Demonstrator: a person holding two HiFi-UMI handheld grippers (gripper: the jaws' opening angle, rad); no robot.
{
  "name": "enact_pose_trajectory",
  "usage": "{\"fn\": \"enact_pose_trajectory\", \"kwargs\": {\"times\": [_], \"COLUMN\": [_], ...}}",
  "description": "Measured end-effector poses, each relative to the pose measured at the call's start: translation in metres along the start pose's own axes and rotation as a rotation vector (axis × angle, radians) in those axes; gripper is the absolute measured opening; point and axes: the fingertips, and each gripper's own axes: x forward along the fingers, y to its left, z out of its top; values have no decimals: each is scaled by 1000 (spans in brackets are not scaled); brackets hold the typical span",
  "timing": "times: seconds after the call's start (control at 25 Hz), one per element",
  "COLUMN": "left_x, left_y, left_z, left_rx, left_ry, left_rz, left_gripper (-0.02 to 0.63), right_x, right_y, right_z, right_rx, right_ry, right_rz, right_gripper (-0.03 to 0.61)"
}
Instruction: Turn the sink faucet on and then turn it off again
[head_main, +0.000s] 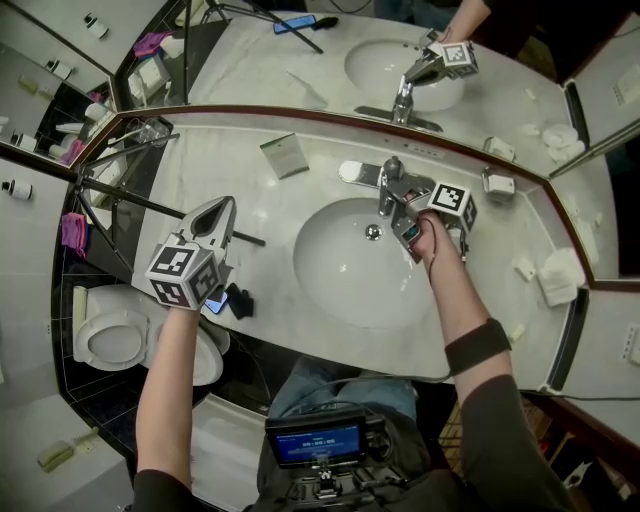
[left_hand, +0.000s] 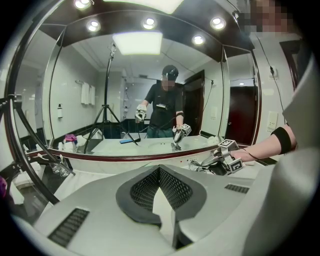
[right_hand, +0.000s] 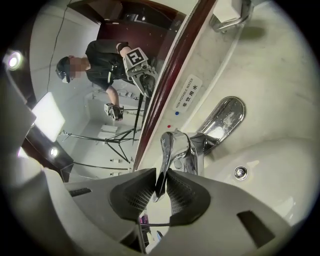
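At the back rim of the basin (head_main: 335, 275), mid-worktop (head_main: 250, 190), stands the faucet (head_main: 388, 188).

Right hand-held gripper (head_main: 403, 215): you have it reaching in from the basin side. In the right gripper view its jaws (right_hand: 161, 182) stand narrow, and the pads pinch the thin chrome lever (right_hand: 167, 157) near its free end. Likely reason: a grip far out on the lever gives the most leverage and keeps the gripper body clear of the faucet base. The gripper is rolled to one side, so the pads meet the lever's flat faces rather than its edges.

Left hand-held gripper (head_main: 220, 210): jaws fully together, nothing between them in the left gripper view (left_hand: 160, 172). You hold it over the worktop well left of the basin. It looks parked there so it does not crowd the right arm.

No stream shows under the faucet in the head view, so water appears off. Judged step: grip made, first lever stroke not yet done.

Risk: polished chrome and a thin edge, so the pads could slip off if you push at an angle.
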Motion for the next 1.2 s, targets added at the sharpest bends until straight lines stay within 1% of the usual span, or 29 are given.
{"fn": "enact_pose_trajectory", "kwargs": {"times": [0.08, 0.16, 0.24, 0.44, 0.56, 0.68, 0.88, 1.12, 1.2], "left_x": [-1, -2, -1, 5, 6, 7, 7, 1, -3], "left_y": [2, 2, 2, -1, -2, -3, -4, -5, -7], "left_z": [0, 1, 3, 4, 5, 6, 3, 3, 5], "left_rx": [-3, -4, -6, -8, -8, -8, -8, 0, 6], "left_ry": [-1, -3, -7, -7, -8, -9, -5, 0, -3], "left_rz": [4, 5, 4, -4, -7, -10, -10, -6, -3], "left_gripper": [0, 0, 0, 0, 0, 0, 0, 0, 0], "right_x": [-1, 2, 3, 5, 4, 7, 8, 9, 7], "right_y": [0, 9, 16, 18, 19, 25, 25, 26, 22], "right_z": [1, 2, 7, 12, 16, 21, 21, 19, 20], "right_rx": [25, 96, 130, 154, 157, 187, 201, 191, 169], "right_ry": [-3, -29, -46, -48, -41, -45, -46, -29, -20], "right_rz": [-29, -1, 3, -22, -56, -47, -22, -20, -39], "right_gripper": [67, 69, 91, 98, 107, 118, 123, 129, 130]}}
